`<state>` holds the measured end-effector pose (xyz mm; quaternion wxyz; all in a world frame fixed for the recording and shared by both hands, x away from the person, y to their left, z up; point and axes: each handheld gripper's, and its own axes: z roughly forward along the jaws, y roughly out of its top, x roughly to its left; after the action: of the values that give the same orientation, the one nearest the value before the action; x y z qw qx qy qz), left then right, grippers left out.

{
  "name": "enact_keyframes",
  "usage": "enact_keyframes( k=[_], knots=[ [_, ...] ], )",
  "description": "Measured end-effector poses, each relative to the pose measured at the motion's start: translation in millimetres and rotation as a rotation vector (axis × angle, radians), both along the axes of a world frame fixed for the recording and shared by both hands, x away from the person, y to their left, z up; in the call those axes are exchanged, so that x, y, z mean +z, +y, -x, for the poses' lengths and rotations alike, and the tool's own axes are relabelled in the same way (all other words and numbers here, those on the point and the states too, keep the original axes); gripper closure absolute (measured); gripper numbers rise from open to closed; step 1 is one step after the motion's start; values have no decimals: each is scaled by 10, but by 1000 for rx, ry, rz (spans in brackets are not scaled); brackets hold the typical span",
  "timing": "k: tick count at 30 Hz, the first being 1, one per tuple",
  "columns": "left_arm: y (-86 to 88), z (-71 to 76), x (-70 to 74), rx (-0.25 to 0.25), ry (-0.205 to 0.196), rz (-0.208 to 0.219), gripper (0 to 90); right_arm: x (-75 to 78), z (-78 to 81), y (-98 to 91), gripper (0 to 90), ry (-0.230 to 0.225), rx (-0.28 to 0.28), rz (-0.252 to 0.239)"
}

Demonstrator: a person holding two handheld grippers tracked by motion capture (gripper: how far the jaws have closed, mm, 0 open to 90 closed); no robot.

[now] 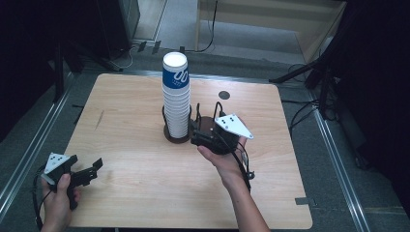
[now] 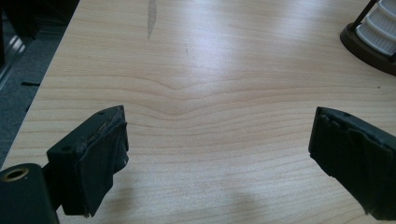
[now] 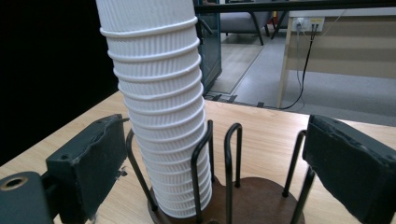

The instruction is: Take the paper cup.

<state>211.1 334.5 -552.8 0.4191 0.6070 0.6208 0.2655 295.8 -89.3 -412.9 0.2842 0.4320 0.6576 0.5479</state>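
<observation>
A tall stack of white ribbed paper cups [image 1: 176, 99], the topmost one wearing a blue band with white lettering, is standing upright in one bay of a dark brown round-based holder with black wire hoops [image 1: 180, 136], which is sitting near the middle of the light wooden table [image 1: 145, 179], slightly toward its far edge. The right gripper [image 1: 197, 131], held in the person's right hand [image 1: 220, 157] with its grey three-cornered plate on top, is hovering just beside the holder on the side away from the stack, its jaws pointing toward it. In the right gripper view the two black padded jaws are standing wide apart with nothing pressed between them: the cup stack [image 3: 159, 107] is rising just inside the left jaw, leaning a little, and the holder's wire hoops [image 3: 231, 163] and its empty second bay are lying between the jaws farther off, with no pad touching cups or wire. The left gripper [image 1: 94, 166] is resting low over the near left corner of the table, well apart from the cups, gripped by the person's left hand [image 1: 60, 193]. In the left gripper view its jaws are likewise spread wide over bare wood grain, grasping nothing, while the holder's brown base [image 2: 369, 44] is showing at the upper right corner.
</observation>
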Motion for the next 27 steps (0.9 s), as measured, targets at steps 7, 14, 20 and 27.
enact_keyframes(
  k=[7, 14, 20, 27],
  knots=[
    [-2, -2, -2, -1, -2, -1, 54, 48, -33, 130, 62, 2, 15, 1],
    [-1, -3, -2, -2, -1, 0, 54, 76, -67, 224, 62, 0, 26, 5],
    [-2, -2, -2, -2, -2, -1, 54, 91, -102, 286, 62, 4, 35, 8],
    [-1, -2, -1, -3, 0, 1, 54, 131, -161, 347, 62, 2, 35, 0]
  ],
)
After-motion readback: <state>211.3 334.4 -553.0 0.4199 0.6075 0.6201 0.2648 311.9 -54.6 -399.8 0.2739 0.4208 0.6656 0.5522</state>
